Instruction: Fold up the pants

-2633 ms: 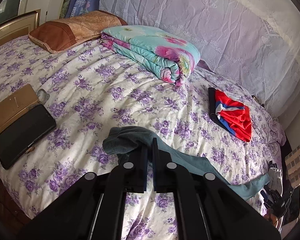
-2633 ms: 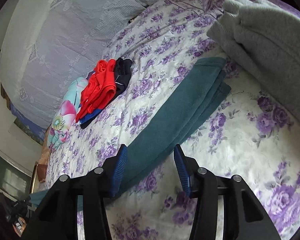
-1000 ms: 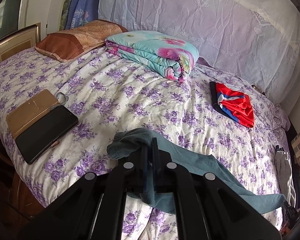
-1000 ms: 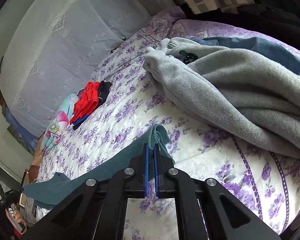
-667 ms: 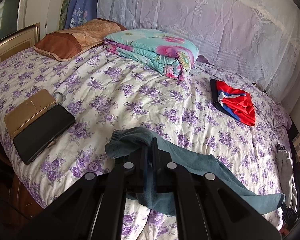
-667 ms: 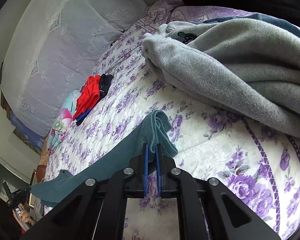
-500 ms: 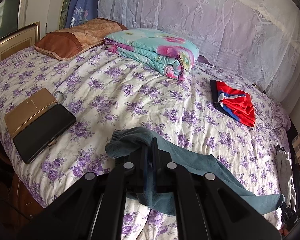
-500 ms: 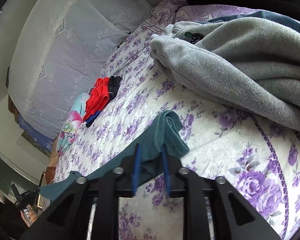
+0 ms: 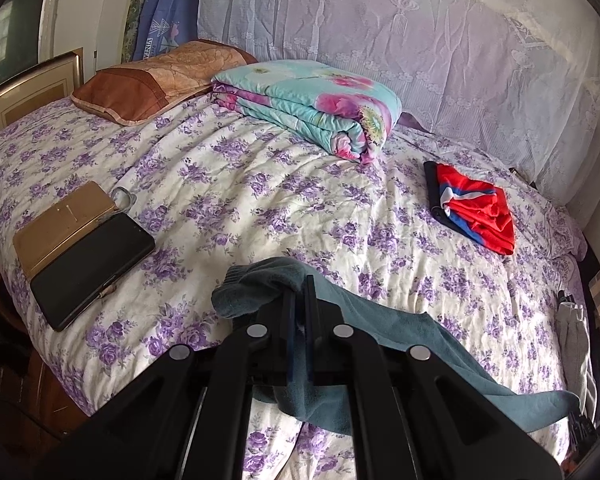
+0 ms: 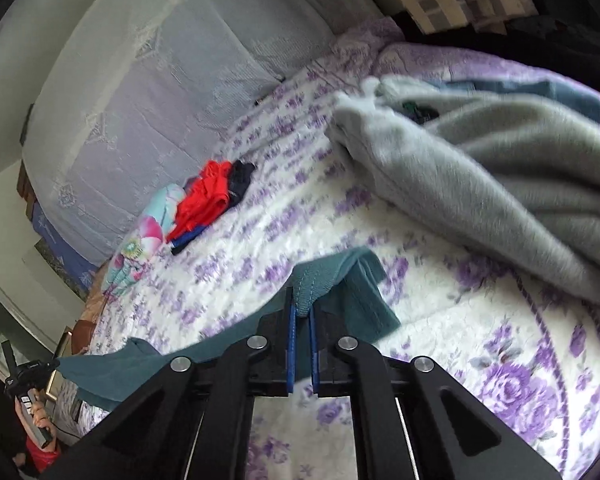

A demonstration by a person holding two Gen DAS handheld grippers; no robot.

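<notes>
Teal pants (image 9: 380,332) hang stretched above the flowered bed between my two grippers. My left gripper (image 9: 299,300) is shut on one bunched end of the pants, near the bed's front edge. My right gripper (image 10: 301,312) is shut on the other end of the pants (image 10: 340,280), which folds over beside the fingers. In the right wrist view the cloth runs left and down to the other gripper (image 10: 24,372), held in a hand at the far lower left.
A folded floral quilt (image 9: 312,104) and a brown pillow (image 9: 152,76) lie at the bed's head. Folded red and dark clothes (image 9: 476,208) lie to the right. A phone (image 9: 88,264) and tan case lie at left. A grey fleece garment (image 10: 500,172) is piled near my right gripper.
My right gripper closed on the pants end and lifted it off the bed; its view is blurred with motion. My left gripper kept its hold and hardly moved.
</notes>
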